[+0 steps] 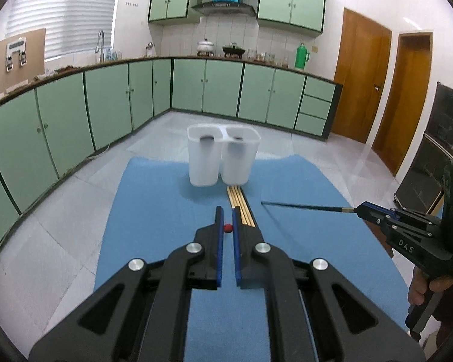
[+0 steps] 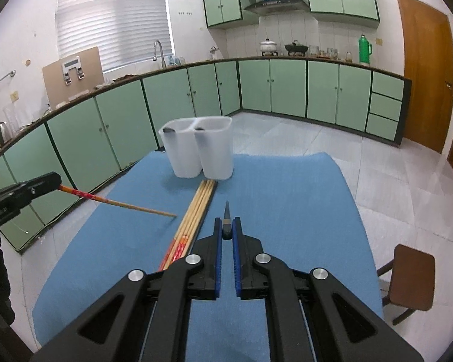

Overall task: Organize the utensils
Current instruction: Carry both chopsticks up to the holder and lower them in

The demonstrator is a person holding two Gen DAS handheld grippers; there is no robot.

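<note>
Twin-compartment holder stands at far end of mat on tabletop; row of chopsticks lies on mat just before holder. Cabinets behind, chair right of tabletop.

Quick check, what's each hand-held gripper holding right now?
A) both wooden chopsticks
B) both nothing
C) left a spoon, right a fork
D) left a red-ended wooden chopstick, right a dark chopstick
D: the left hand-held gripper clamps the red-ended wooden chopstick, and the right hand-held gripper clamps the dark chopstick.
</note>
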